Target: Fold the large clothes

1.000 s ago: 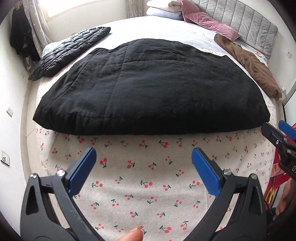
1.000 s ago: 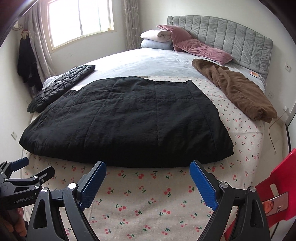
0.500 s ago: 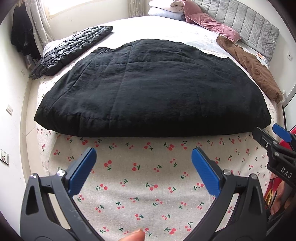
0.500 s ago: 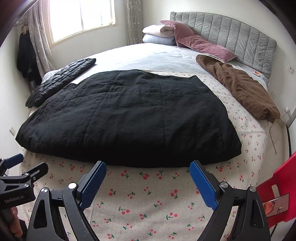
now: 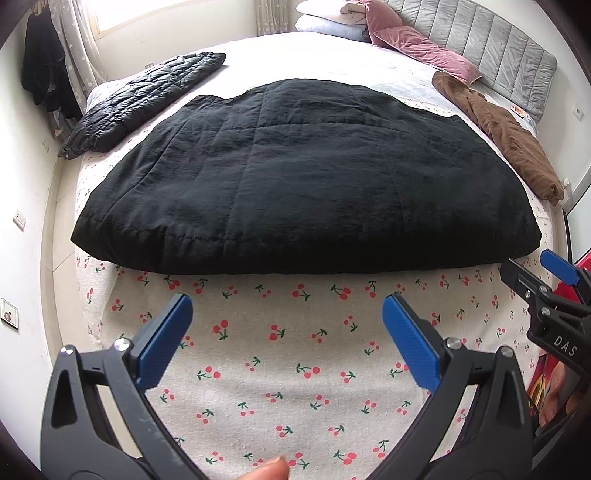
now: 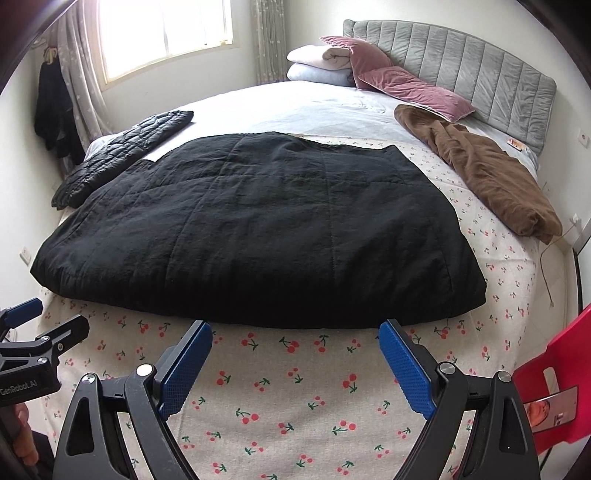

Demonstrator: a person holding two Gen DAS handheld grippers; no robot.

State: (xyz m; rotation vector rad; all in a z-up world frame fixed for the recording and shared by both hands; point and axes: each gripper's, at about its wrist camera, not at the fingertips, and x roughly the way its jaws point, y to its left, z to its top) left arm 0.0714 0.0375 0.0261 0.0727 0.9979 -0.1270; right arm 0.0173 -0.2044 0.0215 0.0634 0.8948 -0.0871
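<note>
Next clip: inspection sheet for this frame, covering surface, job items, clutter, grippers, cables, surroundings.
Surface: bed under cherry-print sheet.
Job's things: black quilted garment spread flat, untouched.
Clutter: brown garment bunched at right edge; black puffer jacket at left edge; pink pillows and folded bedding by the headboard.
Grippers: left hand-held gripper and right hand-held gripper both open, empty, short of the near hem.
Cables: thin cord hanging off the right side.
Surroundings: window, grey headboard, red chair.

Black clamp frames, blue ribbed pads (image 5: pixel 164 338), silver screws
</note>
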